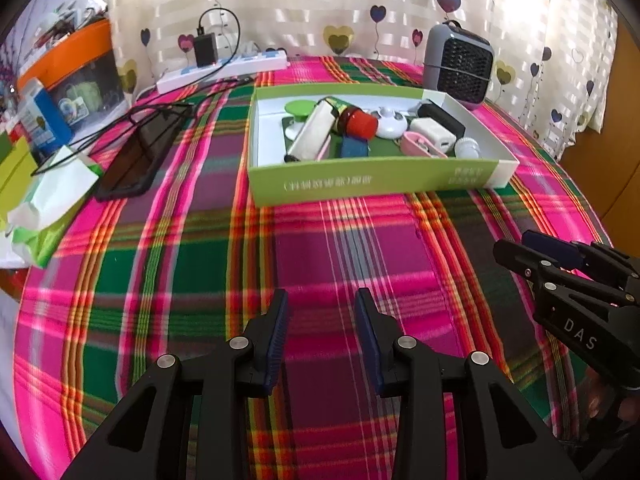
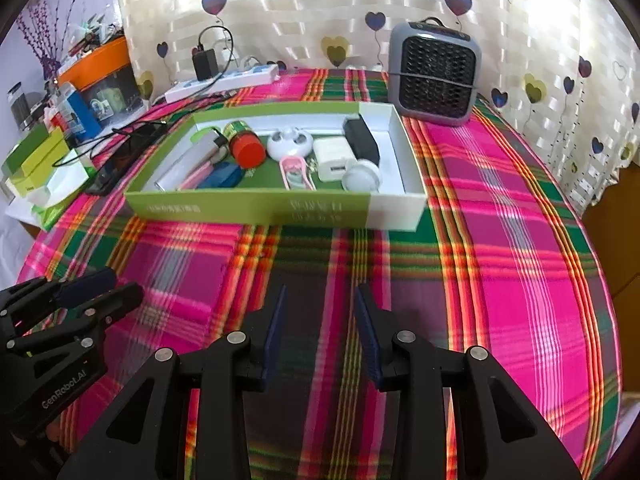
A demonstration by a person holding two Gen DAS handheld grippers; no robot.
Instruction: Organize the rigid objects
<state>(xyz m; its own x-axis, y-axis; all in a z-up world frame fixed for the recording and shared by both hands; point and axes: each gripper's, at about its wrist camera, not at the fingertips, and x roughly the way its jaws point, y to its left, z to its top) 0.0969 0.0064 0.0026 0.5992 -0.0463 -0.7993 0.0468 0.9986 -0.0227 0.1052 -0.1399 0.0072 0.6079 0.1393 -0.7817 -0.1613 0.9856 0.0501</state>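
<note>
Box of small items ahead of both grippers, clutter off to the left, heater behind the box on the right.

The left gripper [image 1: 322, 336] and right gripper [image 2: 320, 332] sit side by side over the tablecloth [image 1: 320, 248], jaws apart, nothing between them. The box [image 1: 360, 178] lies ahead of them. In it: a jar [image 2: 244, 146] left of centre, a charger [image 2: 334, 158] right of centre, a bulb [image 2: 360, 176] just before the charger. The heater [image 2: 436, 74] stands behind the box's right end. The power strip [image 1: 224, 68] lies behind-left, with a phone [image 1: 136, 160] left of the box.
</note>
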